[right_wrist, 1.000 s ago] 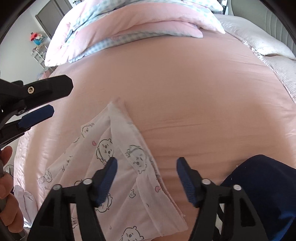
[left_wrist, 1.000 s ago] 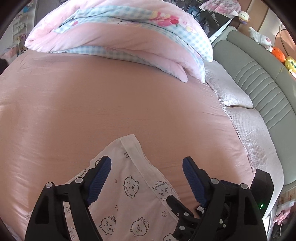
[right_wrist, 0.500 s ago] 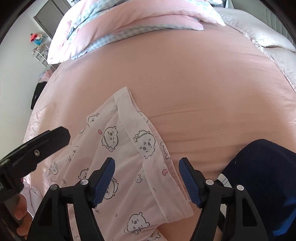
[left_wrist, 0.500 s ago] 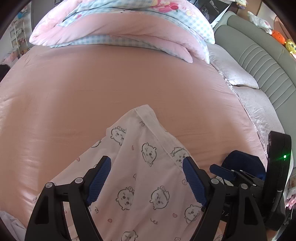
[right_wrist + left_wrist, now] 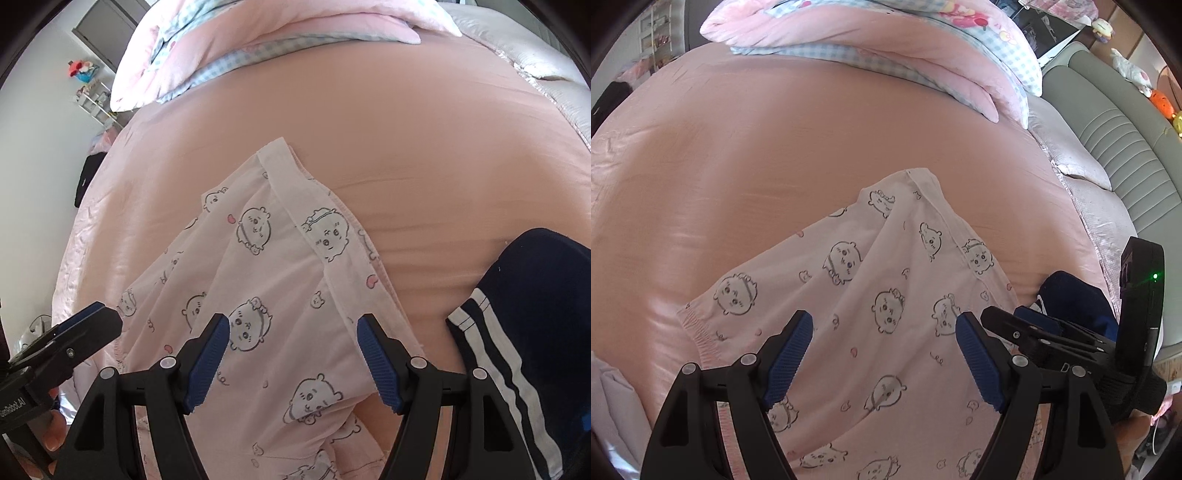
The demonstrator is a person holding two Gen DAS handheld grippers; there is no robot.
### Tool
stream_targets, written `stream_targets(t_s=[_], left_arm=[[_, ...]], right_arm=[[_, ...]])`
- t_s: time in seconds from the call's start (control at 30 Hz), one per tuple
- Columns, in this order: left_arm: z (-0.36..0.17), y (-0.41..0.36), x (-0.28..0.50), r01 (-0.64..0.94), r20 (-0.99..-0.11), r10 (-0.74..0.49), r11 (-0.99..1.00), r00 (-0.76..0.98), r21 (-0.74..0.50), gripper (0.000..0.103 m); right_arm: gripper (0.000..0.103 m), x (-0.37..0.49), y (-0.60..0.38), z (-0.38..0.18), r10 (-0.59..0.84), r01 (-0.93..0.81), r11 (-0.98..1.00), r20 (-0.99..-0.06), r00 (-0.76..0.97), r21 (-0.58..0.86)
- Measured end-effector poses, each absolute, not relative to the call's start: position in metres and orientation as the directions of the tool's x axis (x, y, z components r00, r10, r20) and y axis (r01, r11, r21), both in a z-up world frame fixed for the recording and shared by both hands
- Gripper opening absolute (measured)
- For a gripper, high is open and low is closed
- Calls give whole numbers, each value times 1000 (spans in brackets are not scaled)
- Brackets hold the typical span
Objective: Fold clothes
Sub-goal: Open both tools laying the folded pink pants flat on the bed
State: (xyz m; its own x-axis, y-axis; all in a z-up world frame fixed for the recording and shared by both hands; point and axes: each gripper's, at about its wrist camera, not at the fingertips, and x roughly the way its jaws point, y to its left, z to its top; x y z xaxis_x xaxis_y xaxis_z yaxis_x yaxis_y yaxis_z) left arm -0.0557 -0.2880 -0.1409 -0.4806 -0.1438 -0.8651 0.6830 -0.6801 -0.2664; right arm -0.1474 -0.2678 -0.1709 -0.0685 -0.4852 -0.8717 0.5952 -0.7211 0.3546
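Pyjama garment [image 5: 886, 295] with cartoon faces lies on the pink bed [image 5: 775, 147]; my left gripper [image 5: 884, 354] and right gripper [image 5: 293, 354] hover over it, jaws spread.

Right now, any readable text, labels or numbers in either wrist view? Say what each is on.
"GenRobot.AI": white print on the black body of the left claw, seen sideways at the right wrist view's lower left edge; first letter partly cut.
"D...": white print on the right claw body, in the left wrist view; the rest is unreadable.
Printed garment: cartoon faces and hearts only, no words.
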Motion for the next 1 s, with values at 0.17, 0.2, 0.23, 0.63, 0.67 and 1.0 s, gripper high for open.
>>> stream_targets(t_s=[0.17,0.2,0.23,0.63,0.67,1.0], left_arm=[[-138,-274,-27,685,-861,-138,-672,-489,-282,79],[-139,-272,-21,686,-860,-139,-669,-492,-284,79],[-140,-270,-14,689,-858,-143,-667,-493,-285,79],[-174,-299,53,760,-872,-129,-561,-472,-328,79],[-176,-304,56,764,-871,-121,-548,-476,-342,79],[-203,-356,51,796,-889,-105,-502,-445,-339,79]], right_arm=[[71,-116,-261,-163,-484,628,-701,-872,-71,338],[71,-109,-259,-161,-480,637,-697,-874,-74,328],[71,-103,-258,-159,-474,649,-692,-877,-79,316],[71,-44,-227,-148,-454,755,-623,-880,-138,203],[71,-45,-228,-151,-442,759,-622,-887,-135,195],[71,-92,-215,-172,-494,622,-687,-869,-21,376]])
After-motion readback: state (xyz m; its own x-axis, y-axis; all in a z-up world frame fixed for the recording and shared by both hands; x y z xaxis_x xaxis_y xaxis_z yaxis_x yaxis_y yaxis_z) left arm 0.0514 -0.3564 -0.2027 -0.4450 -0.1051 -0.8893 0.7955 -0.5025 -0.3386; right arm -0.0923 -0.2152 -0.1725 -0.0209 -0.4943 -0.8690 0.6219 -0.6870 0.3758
